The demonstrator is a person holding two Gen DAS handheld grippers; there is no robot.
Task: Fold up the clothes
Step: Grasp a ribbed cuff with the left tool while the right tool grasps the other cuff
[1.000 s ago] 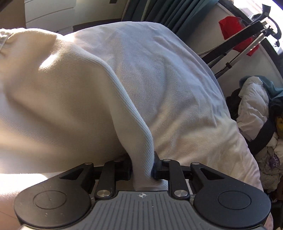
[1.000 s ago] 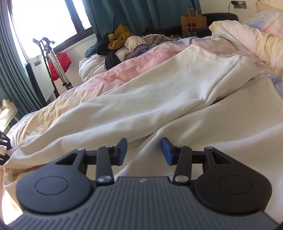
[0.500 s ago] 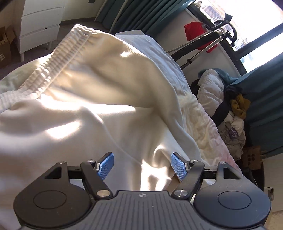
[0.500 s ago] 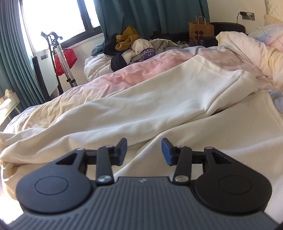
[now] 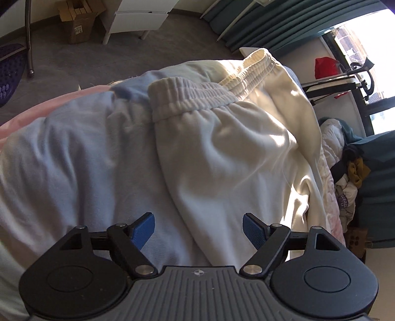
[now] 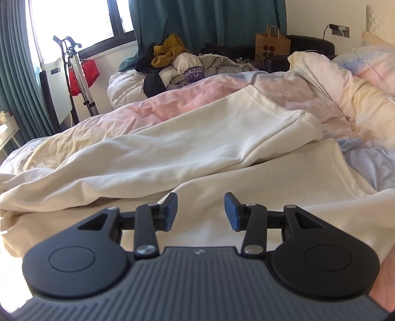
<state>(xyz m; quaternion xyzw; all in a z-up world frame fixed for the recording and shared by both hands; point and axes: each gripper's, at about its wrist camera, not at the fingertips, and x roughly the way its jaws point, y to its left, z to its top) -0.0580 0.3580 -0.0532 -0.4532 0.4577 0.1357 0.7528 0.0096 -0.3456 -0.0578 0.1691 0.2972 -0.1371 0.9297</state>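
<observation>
Cream sweatpants (image 5: 234, 153) lie spread on the bed. Their ribbed elastic waistband (image 5: 192, 98) is in the upper middle of the left wrist view. My left gripper (image 5: 198, 228) hovers over the seat of the pants, its jaws still opening wide, with cloth below them and nothing pinched. In the right wrist view the two legs (image 6: 187, 145) run away toward the hems (image 6: 291, 113). My right gripper (image 6: 200, 213) stands open just above the nearer leg, nothing between its blue pads (image 6: 230, 213).
The bed carries a pastel pink, blue and yellow duvet (image 6: 345, 98). A pile of clothes (image 6: 182, 64) lies beyond the bed. A folded stand with a red bag (image 6: 79, 71) leans by the window. White drawers (image 5: 140, 14) and a cardboard box (image 5: 79, 22) stand on the grey floor.
My left gripper let go of the cream fabric, opened wide and swept across to the waistband end of the pants. My right gripper rose slightly and stayed open.
</observation>
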